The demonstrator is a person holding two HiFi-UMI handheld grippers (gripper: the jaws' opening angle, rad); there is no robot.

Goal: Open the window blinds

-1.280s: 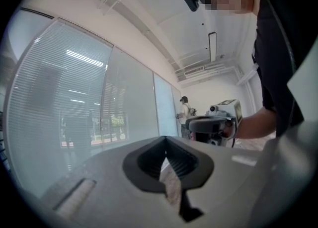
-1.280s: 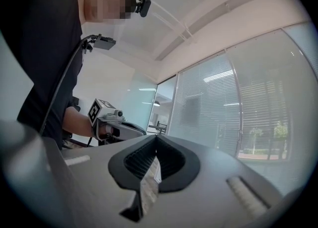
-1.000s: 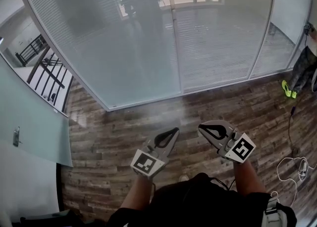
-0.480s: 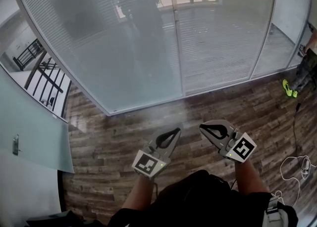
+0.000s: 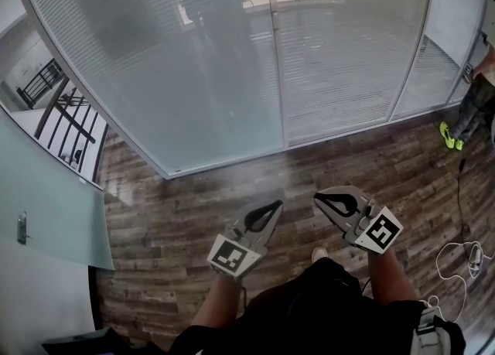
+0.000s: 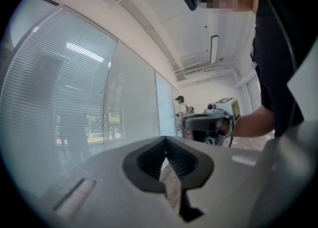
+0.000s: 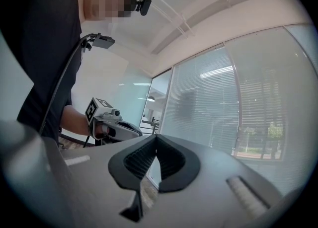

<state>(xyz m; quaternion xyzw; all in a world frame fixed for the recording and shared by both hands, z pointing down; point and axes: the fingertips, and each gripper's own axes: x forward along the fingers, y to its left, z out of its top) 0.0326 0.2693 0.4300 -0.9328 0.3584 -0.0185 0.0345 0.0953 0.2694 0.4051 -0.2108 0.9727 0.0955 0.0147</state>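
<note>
Closed white slatted blinds (image 5: 216,75) hang behind a glass wall that spans the far side of the room; they also show as blinds (image 6: 59,98) and blinds (image 7: 218,108) in the gripper views. My left gripper (image 5: 277,204) is held level over the wooden floor, short of the glass, shut with nothing in it. My right gripper (image 5: 318,197) is beside it, also shut and empty. In their own views the left gripper (image 6: 165,138) and the right gripper (image 7: 156,137) have their tips touching. No cord or wand for the blinds can be made out.
A vertical frame post (image 5: 277,75) divides the glass panels. A frosted glass door with a handle (image 5: 23,226) stands at the left, with a black railing (image 5: 69,114) beyond. Another person's neon shoe (image 5: 448,137) is at the right edge, and a white cable (image 5: 456,257) lies on the floor.
Both grippers have edged a little toward the glass wall with the person's step; a shoe tip now shows between the arms. The jaws stayed shut.
</note>
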